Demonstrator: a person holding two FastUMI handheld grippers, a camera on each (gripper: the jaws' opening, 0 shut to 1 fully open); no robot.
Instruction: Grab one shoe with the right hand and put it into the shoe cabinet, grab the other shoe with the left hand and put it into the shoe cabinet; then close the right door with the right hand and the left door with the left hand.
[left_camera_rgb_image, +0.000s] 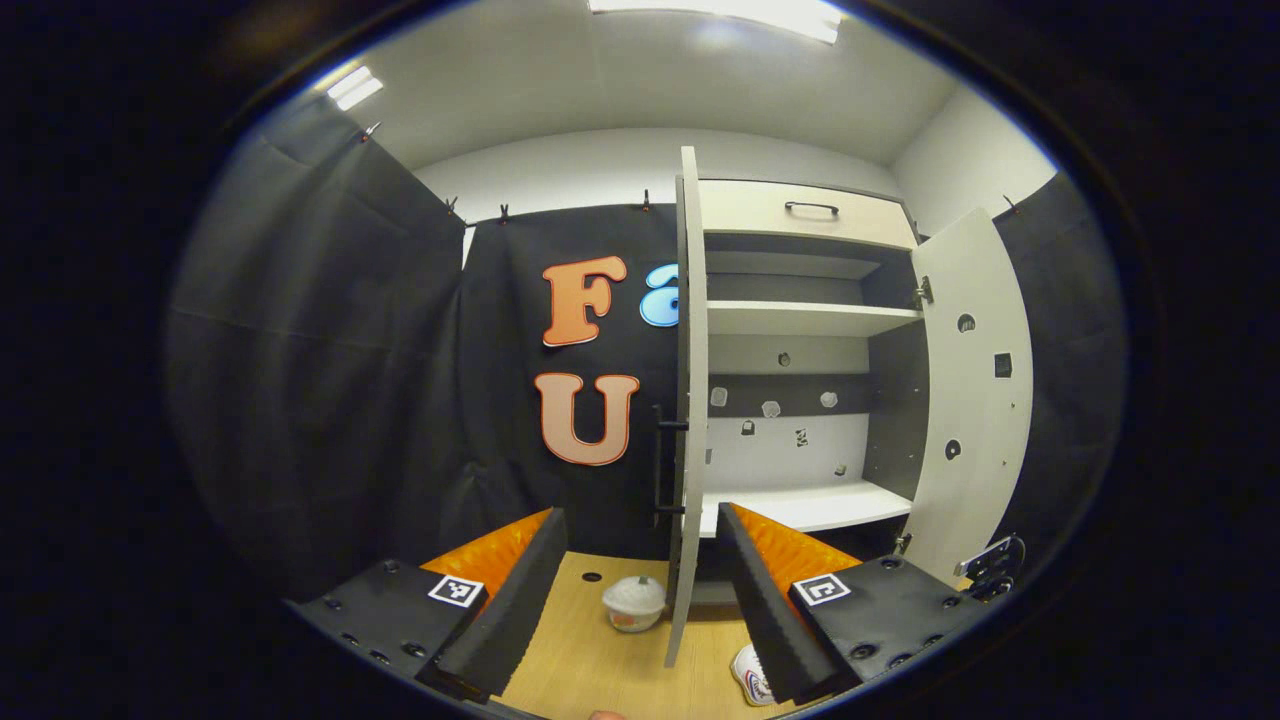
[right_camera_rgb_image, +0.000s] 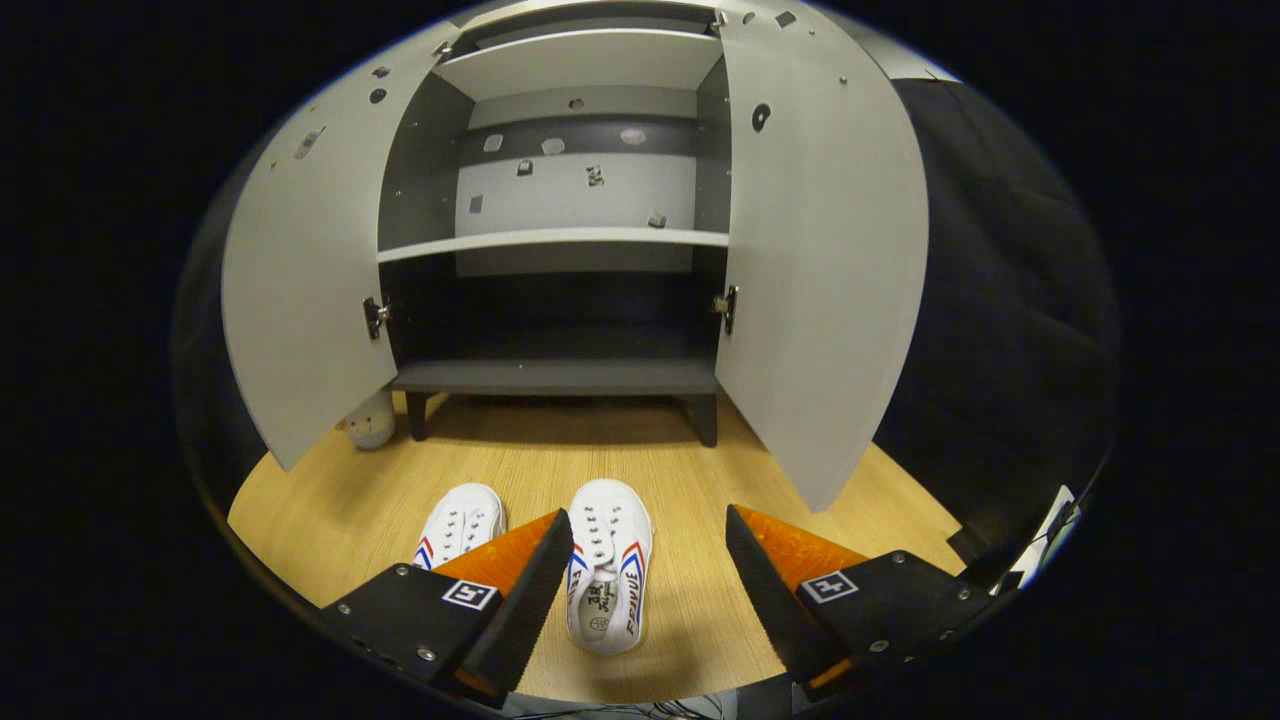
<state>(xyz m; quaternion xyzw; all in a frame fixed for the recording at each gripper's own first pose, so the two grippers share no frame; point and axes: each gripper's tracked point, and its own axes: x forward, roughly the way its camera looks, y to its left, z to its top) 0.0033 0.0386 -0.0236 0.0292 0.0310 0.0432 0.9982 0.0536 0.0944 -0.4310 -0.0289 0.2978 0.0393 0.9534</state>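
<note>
**A:** What did the right gripper view show?

**B:** The right gripper (right_camera_rgb_image: 648, 575) sat at the bottom of the frame with its jaws spread wide, holding nothing. Two white shoes with red and blue stripes lay side by side on the wooden floor (right_camera_rgb_image: 700, 470). The right shoe (right_camera_rgb_image: 608, 578) lay low in the centre, between the two fingers, nearer the left finger and clear of the other. The left shoe (right_camera_rgb_image: 460, 525) lay just left of it, partly hidden behind that finger.

**A:** And the cabinet?

**B:** The shoe cabinet (right_camera_rgb_image: 560, 375) filled the upper centre, both doors swung open. The left door (right_camera_rgb_image: 300, 270) curved down the left side, the right door (right_camera_rgb_image: 815, 260) down the right. The shelves were bare. A small pale round object (right_camera_rgb_image: 370, 422) sat on the floor under the left door's lower edge.

**A:** What about the left gripper view?

**B:** The left gripper (left_camera_rgb_image: 640, 590) was at the bottom, jaws also wide apart and holding nothing. The left door's edge (left_camera_rgb_image: 685, 400) ran straight down the centre, between the fingers but farther off. A shoe's toe (left_camera_rgb_image: 752, 678) peeked out at the bottom, beside the right finger.
</note>
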